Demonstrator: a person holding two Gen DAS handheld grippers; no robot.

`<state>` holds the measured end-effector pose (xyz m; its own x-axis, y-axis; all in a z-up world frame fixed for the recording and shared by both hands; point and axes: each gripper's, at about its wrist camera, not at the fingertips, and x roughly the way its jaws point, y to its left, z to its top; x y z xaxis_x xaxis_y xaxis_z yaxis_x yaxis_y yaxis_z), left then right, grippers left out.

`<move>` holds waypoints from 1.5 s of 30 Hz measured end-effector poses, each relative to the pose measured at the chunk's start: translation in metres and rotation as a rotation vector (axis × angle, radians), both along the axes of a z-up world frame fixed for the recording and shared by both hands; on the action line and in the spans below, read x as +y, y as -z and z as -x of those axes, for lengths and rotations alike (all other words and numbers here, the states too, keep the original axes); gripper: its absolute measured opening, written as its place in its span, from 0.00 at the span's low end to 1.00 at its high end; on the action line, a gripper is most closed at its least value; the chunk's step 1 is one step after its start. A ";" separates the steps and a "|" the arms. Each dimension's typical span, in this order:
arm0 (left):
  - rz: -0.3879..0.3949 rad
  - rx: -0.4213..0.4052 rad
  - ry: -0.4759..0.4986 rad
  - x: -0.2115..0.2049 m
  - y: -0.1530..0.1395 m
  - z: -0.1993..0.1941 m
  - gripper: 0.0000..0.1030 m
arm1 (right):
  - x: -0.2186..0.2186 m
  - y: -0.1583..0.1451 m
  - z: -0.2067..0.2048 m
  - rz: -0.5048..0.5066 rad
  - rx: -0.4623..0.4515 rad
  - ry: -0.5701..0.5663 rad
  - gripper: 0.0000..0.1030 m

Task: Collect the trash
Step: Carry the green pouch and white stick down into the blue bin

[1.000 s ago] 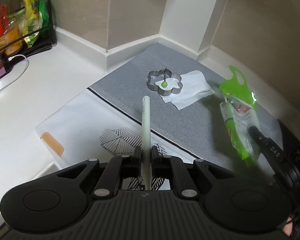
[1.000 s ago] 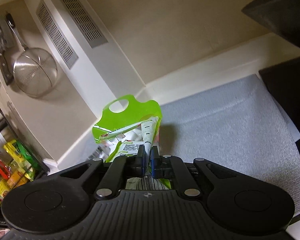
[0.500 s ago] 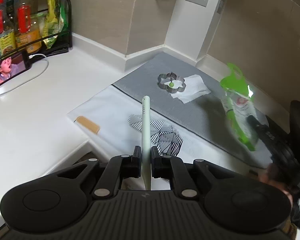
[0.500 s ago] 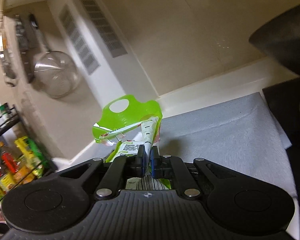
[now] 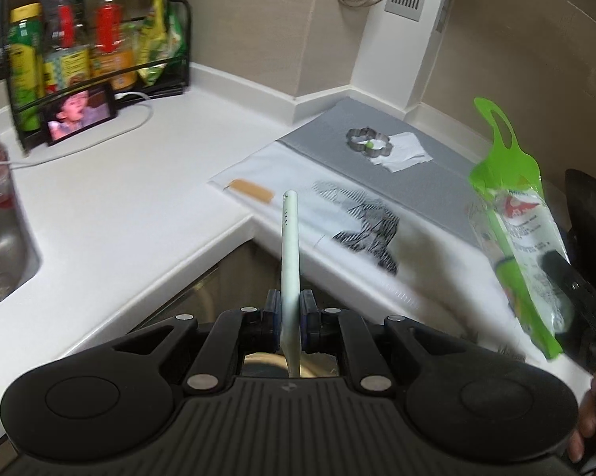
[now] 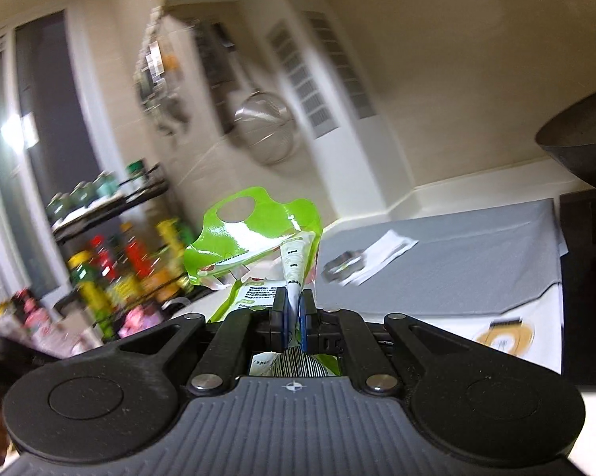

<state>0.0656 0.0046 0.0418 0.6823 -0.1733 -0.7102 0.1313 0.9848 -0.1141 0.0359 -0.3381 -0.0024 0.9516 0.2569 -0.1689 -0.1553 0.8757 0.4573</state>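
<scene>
My left gripper [image 5: 290, 321] is shut on a pale green flat stick-like piece [image 5: 290, 238] that points forward, held off the counter's front edge. My right gripper [image 6: 293, 317] is shut on a green and clear plastic wrapper [image 6: 254, 234]; it also shows in the left wrist view [image 5: 512, 214], hanging in the air at the right. A white paper scrap [image 5: 403, 150] lies on the grey mat [image 5: 425, 182] beside a metal flower-shaped ring [image 5: 367, 146]. A black-striped wrapper [image 5: 361, 218] lies on the white cloth [image 5: 258, 166].
A white L-shaped counter [image 5: 119, 182] runs left to a steel sink [image 5: 0, 254]. A black rack of bottles [image 5: 87, 51] and a small screen [image 5: 81, 113] stand at the back left. A dark pan [image 5: 587, 214] is at the right. A strainer [image 6: 266, 131] hangs on the wall.
Both grippers have pulled back and up from the counter with their loads. The left view now reaches past the counter's front edge; the right view has swung left toward the bottle rack.
</scene>
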 end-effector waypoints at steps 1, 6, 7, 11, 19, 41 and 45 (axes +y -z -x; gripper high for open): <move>-0.003 0.000 -0.006 0.007 0.001 0.008 0.09 | 0.006 0.000 0.008 0.013 0.000 -0.016 0.06; -0.041 0.001 -0.032 0.034 0.011 0.039 0.09 | 0.039 0.007 0.040 0.079 0.031 -0.119 0.06; -0.045 0.008 -0.033 0.038 0.014 0.044 0.09 | 0.046 0.009 0.044 0.091 0.043 -0.134 0.06; -0.062 0.033 -0.035 0.050 0.030 0.061 0.09 | 0.069 0.026 0.056 0.118 0.112 -0.200 0.06; -0.070 0.093 -0.040 0.059 0.066 0.075 0.09 | 0.096 0.057 0.059 0.168 0.224 -0.250 0.06; -0.075 0.189 -0.010 0.049 0.131 0.053 0.09 | 0.112 0.102 0.025 0.258 0.375 -0.264 0.06; -0.071 0.206 -0.019 0.051 0.138 0.049 0.09 | 0.116 0.106 0.021 0.271 0.390 -0.274 0.06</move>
